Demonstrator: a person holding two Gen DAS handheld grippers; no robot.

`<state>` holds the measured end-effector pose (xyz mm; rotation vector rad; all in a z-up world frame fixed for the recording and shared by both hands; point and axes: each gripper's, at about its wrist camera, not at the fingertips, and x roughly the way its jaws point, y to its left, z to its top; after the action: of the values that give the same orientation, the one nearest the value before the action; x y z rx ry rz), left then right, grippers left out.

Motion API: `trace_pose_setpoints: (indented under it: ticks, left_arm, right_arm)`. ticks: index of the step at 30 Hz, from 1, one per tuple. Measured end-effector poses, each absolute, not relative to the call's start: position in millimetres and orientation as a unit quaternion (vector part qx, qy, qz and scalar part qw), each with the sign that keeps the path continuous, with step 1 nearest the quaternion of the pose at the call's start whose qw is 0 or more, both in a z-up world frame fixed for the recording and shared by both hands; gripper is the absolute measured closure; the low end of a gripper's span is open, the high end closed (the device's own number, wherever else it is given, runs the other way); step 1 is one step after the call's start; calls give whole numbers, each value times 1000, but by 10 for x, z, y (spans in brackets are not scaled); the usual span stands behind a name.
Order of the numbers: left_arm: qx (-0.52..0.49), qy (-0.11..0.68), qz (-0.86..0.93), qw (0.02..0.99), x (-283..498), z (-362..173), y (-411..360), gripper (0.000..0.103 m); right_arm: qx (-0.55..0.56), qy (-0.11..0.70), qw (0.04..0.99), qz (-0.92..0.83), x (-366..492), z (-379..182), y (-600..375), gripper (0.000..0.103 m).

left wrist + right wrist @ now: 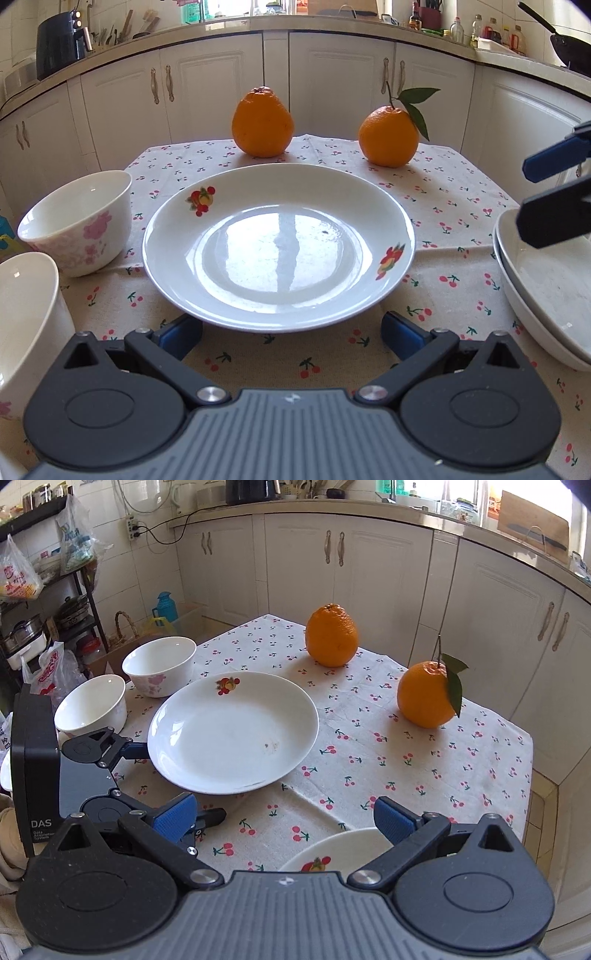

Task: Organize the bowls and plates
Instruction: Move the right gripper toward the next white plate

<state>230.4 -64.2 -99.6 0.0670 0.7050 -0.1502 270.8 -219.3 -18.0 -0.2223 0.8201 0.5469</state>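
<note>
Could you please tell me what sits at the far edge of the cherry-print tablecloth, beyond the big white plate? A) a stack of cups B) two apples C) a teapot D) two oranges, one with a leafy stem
D: beyond the large white fruit-decal plate sit a round bare orange and a round orange with a green leafy stem, both resting on the cherry-print tablecloth.

L claw (291, 334) & R claw (286, 818): both jaws spread wide, empty.
</note>
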Motion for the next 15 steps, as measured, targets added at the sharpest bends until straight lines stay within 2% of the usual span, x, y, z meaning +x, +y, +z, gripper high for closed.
trace_pose_setpoints:
  ticks: [15]
  left_arm:
    - [25, 332, -58, 941, 2324, -968, -604, 1]
  right_arm:
    - [-147, 425, 820, 353, 3641, -335, -1754, 0]
